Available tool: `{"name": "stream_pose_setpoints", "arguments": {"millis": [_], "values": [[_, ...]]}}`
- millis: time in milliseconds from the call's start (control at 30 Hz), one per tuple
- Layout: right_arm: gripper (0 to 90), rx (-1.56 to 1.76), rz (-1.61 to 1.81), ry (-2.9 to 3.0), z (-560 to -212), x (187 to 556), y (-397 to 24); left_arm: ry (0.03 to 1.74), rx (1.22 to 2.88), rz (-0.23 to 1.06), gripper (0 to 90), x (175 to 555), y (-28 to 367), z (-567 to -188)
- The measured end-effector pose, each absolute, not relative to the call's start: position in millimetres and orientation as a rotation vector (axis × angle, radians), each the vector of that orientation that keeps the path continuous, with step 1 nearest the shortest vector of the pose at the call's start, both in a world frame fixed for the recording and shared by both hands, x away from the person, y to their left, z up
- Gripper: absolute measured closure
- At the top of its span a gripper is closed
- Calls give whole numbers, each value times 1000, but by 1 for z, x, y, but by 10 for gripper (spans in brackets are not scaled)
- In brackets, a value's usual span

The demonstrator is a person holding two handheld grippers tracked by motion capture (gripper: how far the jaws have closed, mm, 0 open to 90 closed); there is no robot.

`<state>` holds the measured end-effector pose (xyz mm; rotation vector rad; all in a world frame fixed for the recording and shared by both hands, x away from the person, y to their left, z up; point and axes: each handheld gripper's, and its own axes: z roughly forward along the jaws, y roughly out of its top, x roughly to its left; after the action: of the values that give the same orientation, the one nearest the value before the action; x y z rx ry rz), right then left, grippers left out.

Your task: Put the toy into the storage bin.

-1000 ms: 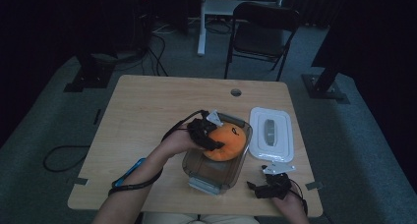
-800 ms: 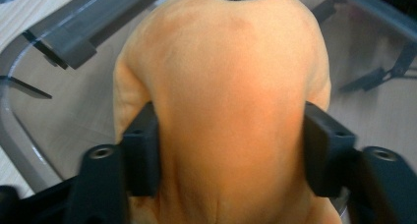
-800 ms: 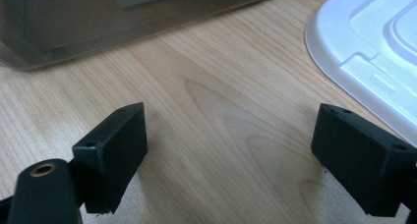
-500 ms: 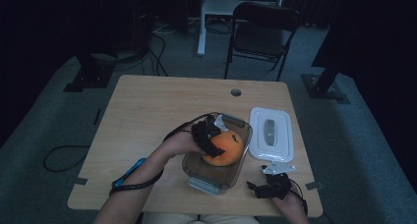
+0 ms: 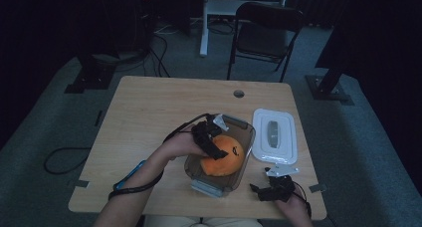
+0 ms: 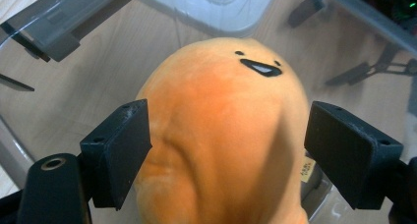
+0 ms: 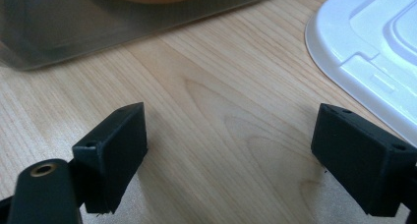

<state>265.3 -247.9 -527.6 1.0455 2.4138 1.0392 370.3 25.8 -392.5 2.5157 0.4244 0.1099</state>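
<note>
Plush is in the tub, lid's still off

High view: your orange plush [image 5: 222, 161] sits inside the clear tub [image 5: 245, 129] near the worktop's [image 5: 149, 112] front edge, right of middle, with the white lid [image 5: 275, 136] lying flat just beside it toward the right edge. Left gripper view: your left gripper [image 6: 228, 150] has just been opening, the plush between its jaws but the pads look clear of it, so the drop-off seems done. Right gripper view: your right gripper [image 7: 228, 160] is spread wide over bare wood at the front right corner, holding nothing. I'd guess what's left is pulling out and fitting the lid.
</note>
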Motion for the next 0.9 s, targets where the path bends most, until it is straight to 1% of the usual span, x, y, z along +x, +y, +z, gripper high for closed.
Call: {"name": "stream_pose_setpoints", "arguments": {"millis": [267, 467, 900], "values": [[131, 1045, 1039, 2413, -528, 265, -248, 416, 2486, 110, 185, 364, 37, -382], [130, 1047, 1038, 2412, -528, 265, -248, 424, 2468, 135, 185, 360, 50, -372], [130, 1058, 1036, 2406, -528, 265, -248, 463, 2432, 175, 186, 353, 84, -362]]}}
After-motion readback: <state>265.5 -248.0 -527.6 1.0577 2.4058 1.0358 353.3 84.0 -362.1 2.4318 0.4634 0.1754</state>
